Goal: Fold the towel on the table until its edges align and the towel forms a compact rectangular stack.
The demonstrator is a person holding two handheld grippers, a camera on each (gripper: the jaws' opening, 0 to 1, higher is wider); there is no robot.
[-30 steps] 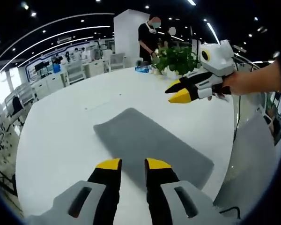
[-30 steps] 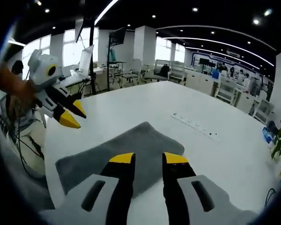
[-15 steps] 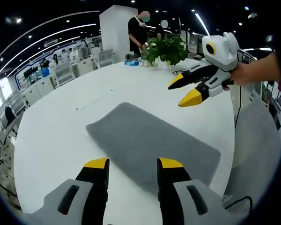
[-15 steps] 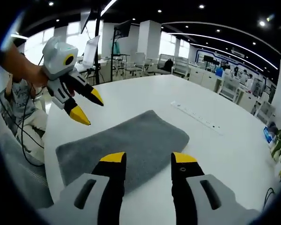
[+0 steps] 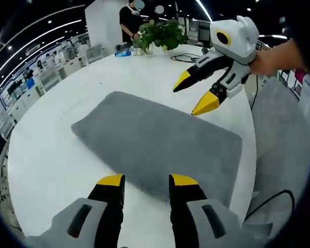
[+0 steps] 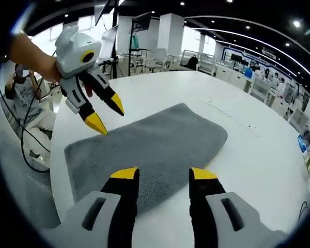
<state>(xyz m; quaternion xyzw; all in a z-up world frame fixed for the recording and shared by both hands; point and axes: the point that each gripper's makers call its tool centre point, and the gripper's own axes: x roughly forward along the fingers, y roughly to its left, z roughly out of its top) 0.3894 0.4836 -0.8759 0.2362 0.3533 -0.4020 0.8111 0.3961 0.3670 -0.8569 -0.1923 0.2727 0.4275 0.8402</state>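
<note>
Grey towel (image 5: pixel 155 142), napped and soft-looking, spread flat as a long rounded rectangle on the glossy white counter (image 5: pixel 46 150). Lying close to the counter's curved edge, long side along that edge.

Left tool (image 5: pixel 143 180): black jaws with yellow tips, parted, nothing between them, tips just over the towel's near long edge. Right tool (image 6: pixel 159 174): same build, jaws spread wide and empty, tips over the towel's opposite edge.

In the left gripper view, right tool (image 5: pixel 198 94) entering from beyond the towel, white moulded body, held in a hand (image 5: pixel 271 58), yellow tips apart and low over the towel's far edge. Past the towel's far end, a leafy potted plant (image 5: pixel 163 33) on the counter, a dark cable (image 5: pixel 188 57) curling beside it, a person in black (image 5: pixel 128 19) standing behind.

In the right gripper view, left tool (image 6: pixel 104 113) above the towel's far corner, jaws likewise apart. Beyond the towel, a faint strip (image 6: pixel 232 118) on the counter surface, too small to identify; further off, rows of white desks and chairs (image 6: pixel 155 58). Off the counter's edge near the towel, a seated person (image 6: pixel 28 106) and dangling cables.
</note>
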